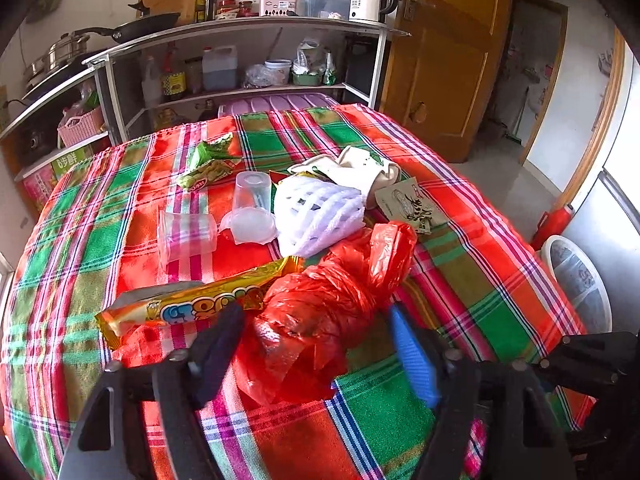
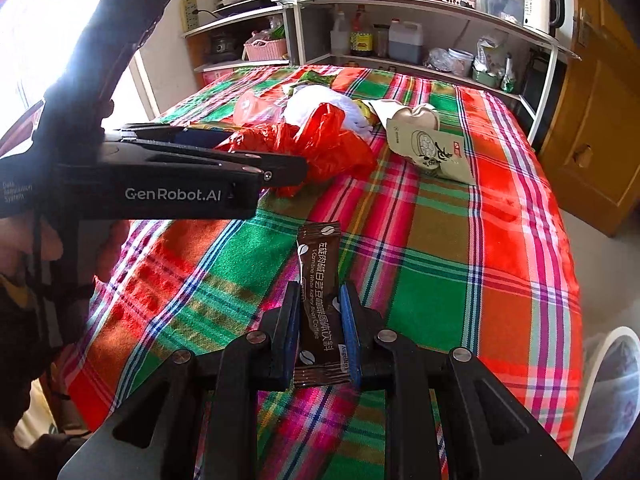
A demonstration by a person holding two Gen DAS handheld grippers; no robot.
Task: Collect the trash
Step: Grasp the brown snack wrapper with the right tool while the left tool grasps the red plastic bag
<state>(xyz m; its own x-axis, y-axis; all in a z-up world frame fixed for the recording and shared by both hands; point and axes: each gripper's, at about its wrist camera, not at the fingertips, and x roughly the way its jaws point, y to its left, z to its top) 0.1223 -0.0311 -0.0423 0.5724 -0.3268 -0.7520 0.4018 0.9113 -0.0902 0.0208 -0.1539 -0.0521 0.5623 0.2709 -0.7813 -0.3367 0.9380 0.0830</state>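
A crumpled red plastic bag (image 1: 320, 312) lies on the plaid tablecloth (image 1: 480, 276). It sits between the fingers of my left gripper (image 1: 316, 312). The black finger (image 1: 218, 344) touches the bag, while a strip of cloth shows beside the blue pad (image 1: 412, 352), so the jaws stand open around it. In the right wrist view the left gripper (image 2: 296, 168) reaches in from the left to the red bag (image 2: 320, 140). My right gripper (image 2: 320, 286) is shut on a brown coffee sachet (image 2: 320, 272), held upright just above the cloth.
A yellow snack wrapper (image 1: 200, 304), two clear cups (image 1: 186, 236), a white foam net (image 1: 320, 216), a green wrapper (image 1: 210, 160) and a beige packet (image 1: 412, 204) lie on the table. A white bin (image 1: 580, 280) stands by its right edge. Kitchen shelves (image 1: 240, 28) stand behind.
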